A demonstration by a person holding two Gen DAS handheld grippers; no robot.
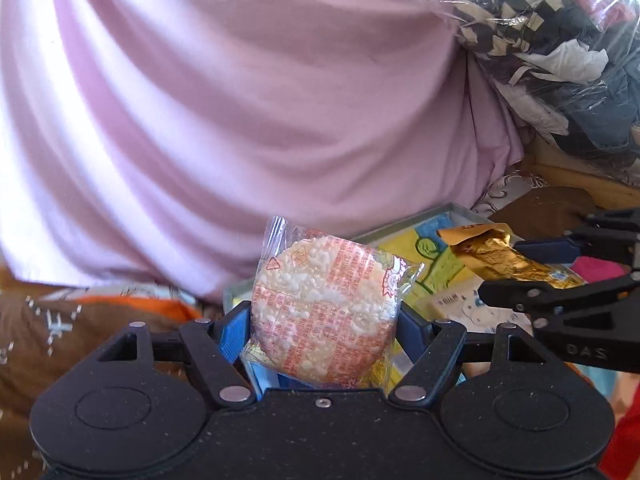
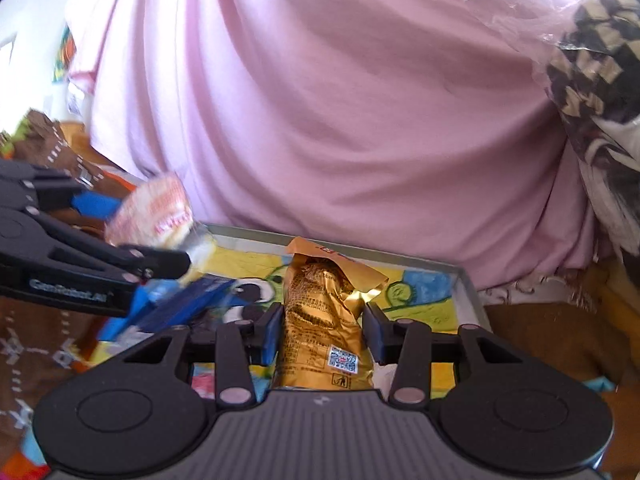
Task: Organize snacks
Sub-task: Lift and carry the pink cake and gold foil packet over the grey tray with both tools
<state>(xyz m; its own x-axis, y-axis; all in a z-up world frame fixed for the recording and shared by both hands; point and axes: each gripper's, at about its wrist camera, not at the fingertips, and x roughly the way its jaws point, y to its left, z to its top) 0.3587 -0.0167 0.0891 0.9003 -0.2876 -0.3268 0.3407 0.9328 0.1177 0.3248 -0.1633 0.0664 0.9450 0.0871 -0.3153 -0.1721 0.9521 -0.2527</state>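
Beyond both claws hangs a wide pink cloth (image 1: 224,120), filling most of each view and hiding whatever lies behind it; to its right sits a clear plastic bag of folded clothes (image 1: 560,60). Below the claws lies a shallow grey tray (image 2: 468,280) with a cartoon drawing in yellow, green and blue on its floor.

Between the blue pads of the left claw (image 1: 324,320), closed up against its edges, stands a round rice cracker in a clear wrapper (image 1: 324,308). It stands on edge with its flat face to the camera, and the sealed end of the wrapper points up and away from the claw. Red print covers the wrapper, too small to read.

Pinched in the right claw (image 2: 322,320) is a gold foil snack packet (image 2: 320,320), its long axis running straight ahead along the fingers, its crumpled far end over the tray. A QR code and a small bin symbol show near the claw. One claw arm bears lettering, perhaps "GenRobot.AI", though blurred.
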